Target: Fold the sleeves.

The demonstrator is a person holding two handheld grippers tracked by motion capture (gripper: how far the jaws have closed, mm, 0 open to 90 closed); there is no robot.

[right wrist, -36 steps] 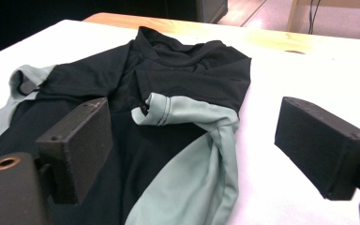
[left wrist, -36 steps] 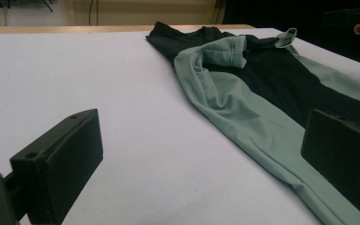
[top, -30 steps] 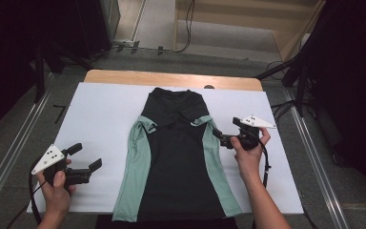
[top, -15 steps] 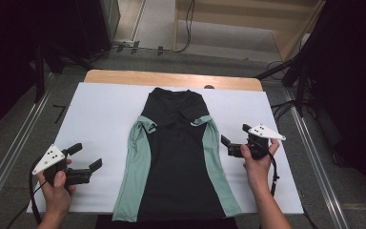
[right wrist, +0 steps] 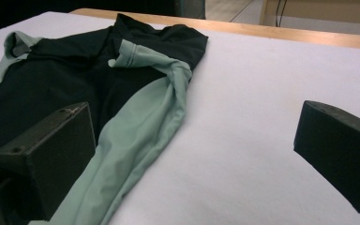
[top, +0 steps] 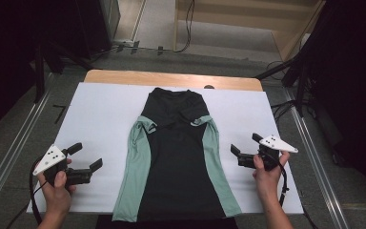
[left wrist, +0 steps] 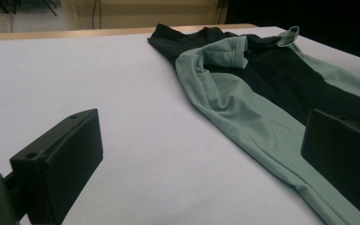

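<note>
White table (top: 100, 109) in a dark room, shirt (top: 176, 157) flat, both grippers (top: 83, 157) (top: 243, 150) wide, right one now farther from shirt.

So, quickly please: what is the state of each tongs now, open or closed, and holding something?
Left tongs: open, holding nothing, beside the shirt.
Right tongs: open, holding nothing, beside the shirt.

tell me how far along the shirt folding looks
Early on, by the look of it. Done: the shirt lies flat on the white table cover, both green sleeves tucked in over the chest. In hand: nothing; the left gripper and right gripper sit open on either side, apart from the cloth. Left: likely folding the long green sides in, then the body up.
</note>
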